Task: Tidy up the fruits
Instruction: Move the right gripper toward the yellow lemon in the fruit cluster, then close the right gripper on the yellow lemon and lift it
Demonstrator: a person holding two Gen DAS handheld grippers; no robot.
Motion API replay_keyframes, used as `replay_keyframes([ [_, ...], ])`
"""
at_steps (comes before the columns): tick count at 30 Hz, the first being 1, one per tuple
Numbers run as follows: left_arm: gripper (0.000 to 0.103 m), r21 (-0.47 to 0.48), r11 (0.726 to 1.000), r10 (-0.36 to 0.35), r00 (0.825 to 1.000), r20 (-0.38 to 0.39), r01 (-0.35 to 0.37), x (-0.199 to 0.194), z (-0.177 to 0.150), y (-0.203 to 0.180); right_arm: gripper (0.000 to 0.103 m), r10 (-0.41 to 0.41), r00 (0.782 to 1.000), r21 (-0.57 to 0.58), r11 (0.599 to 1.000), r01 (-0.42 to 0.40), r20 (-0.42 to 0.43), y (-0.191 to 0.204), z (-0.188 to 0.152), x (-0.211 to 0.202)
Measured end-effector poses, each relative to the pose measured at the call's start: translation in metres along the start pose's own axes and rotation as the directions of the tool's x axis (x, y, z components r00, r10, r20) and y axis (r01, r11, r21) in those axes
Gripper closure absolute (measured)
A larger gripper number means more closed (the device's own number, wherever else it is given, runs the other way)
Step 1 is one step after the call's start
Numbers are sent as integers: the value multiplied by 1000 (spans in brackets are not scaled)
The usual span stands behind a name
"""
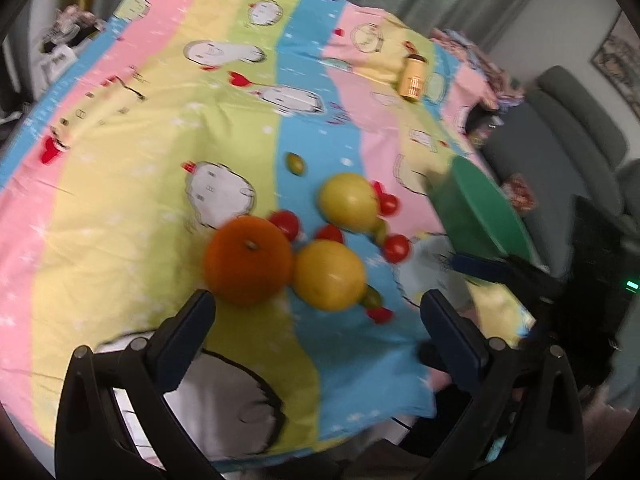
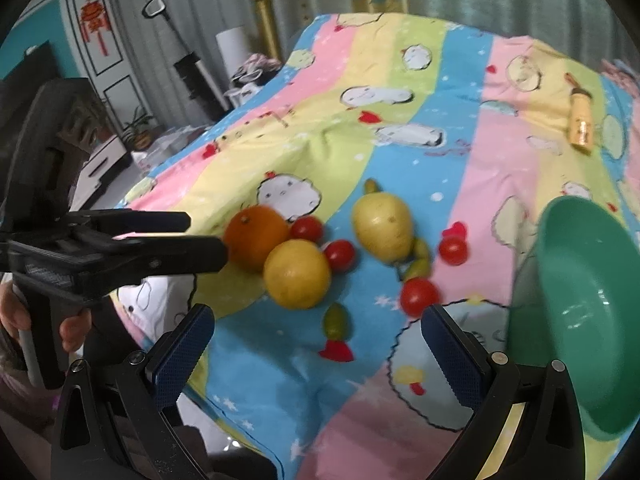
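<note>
Left gripper (image 1: 316,308) is spreading wide, empty, around the orange (image 1: 248,260) lying just ahead of its fingertips; judged firm, rounded, best gripped across the middle.

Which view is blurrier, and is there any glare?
Left wrist: motion-smeared throughout, the orange and bowl soft-edged, no clear glare. Right wrist: sharper, the fruit slightly soft, small highlights inside the bowl. Both: heavy fisheye bending and dark corners.

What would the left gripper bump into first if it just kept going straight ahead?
Probably the yellow fruit, with the orange close beside it. The left gripper is open; depth is hard to judge.
</note>
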State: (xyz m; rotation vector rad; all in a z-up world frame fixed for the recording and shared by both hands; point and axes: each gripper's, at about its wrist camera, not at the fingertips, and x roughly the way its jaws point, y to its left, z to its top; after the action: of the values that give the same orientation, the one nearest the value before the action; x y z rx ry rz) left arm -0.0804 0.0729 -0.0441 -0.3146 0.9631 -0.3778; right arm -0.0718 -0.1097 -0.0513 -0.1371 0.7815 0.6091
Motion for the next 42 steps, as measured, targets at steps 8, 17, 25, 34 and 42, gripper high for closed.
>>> replay_keyframes([
  [8, 1, -91, 990, -113, 989, -92, 105, 25, -4, -3, 0, 108, 993, -3, 994, -109, -42, -3, -4, 27],
  [17, 6, -192, 977, -110, 988, -113, 87, 52, 3, 9, 11, 199, 978, 4, 980, -199, -55, -10, 3, 54],
  [25, 29, -256, 963, -106, 991, -79, 82, 57, 9, 18, 25, 261, 963, 55, 965, -258, -68, -17, 10, 73],
  [34, 47, -259, 965, -55, 995, -83, 31, 60, 15, 24, 41, 275, 958, 78, 960, -269, -80, -17, 16, 84],
  [42, 47, -238, 971, -37, 996, -85, 16, 60, 15, 21, 46, 253, 965, 89, 965, -247, -70, -18, 15, 86],
])
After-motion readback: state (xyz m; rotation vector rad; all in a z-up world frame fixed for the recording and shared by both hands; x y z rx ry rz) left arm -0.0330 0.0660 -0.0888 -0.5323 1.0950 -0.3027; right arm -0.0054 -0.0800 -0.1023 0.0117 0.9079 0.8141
